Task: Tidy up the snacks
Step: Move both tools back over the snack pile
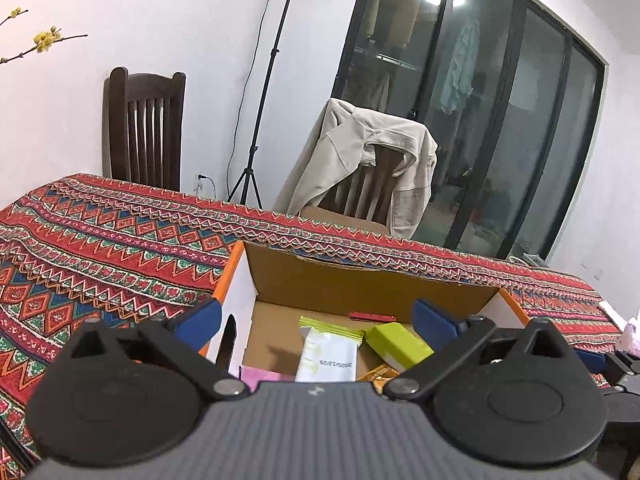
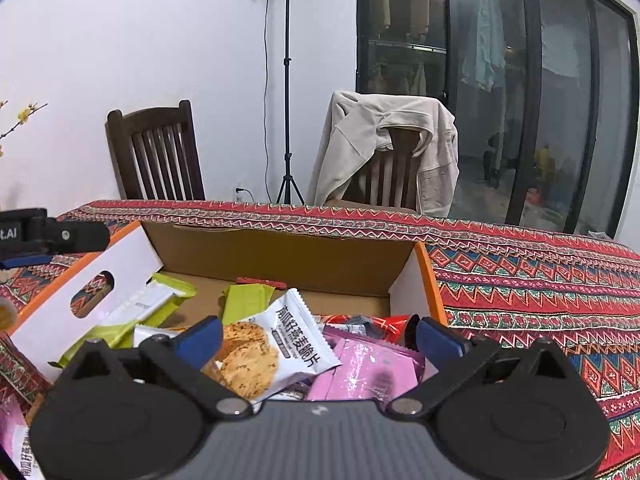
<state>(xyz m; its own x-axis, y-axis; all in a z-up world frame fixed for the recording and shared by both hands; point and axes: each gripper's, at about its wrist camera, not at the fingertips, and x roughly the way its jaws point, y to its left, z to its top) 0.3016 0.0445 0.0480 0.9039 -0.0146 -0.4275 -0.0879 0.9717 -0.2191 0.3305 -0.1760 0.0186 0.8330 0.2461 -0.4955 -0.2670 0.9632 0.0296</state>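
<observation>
An open cardboard box (image 1: 360, 276) with orange edges stands on the patterned tablecloth and holds snack packets. My left gripper (image 1: 318, 322) hangs open over its near side, nothing between its blue pads; below it lie a white and green packet (image 1: 328, 354), a green packet (image 1: 398, 344) and a pink one (image 1: 260, 374). In the right wrist view the same box (image 2: 288, 256) shows a white cookie packet (image 2: 276, 348), pink packets (image 2: 368, 372), green packets (image 2: 244, 300) and a red one (image 2: 390, 326). My right gripper (image 2: 318, 336) is open above them, holding nothing.
The red patterned tablecloth (image 1: 112, 240) covers the table around the box. Two wooden chairs (image 2: 156, 152) stand behind the far edge, one draped with a beige jacket (image 2: 384, 148). A tripod (image 2: 288, 92) stands by the wall. The left gripper's body (image 2: 52, 234) shows at the left edge.
</observation>
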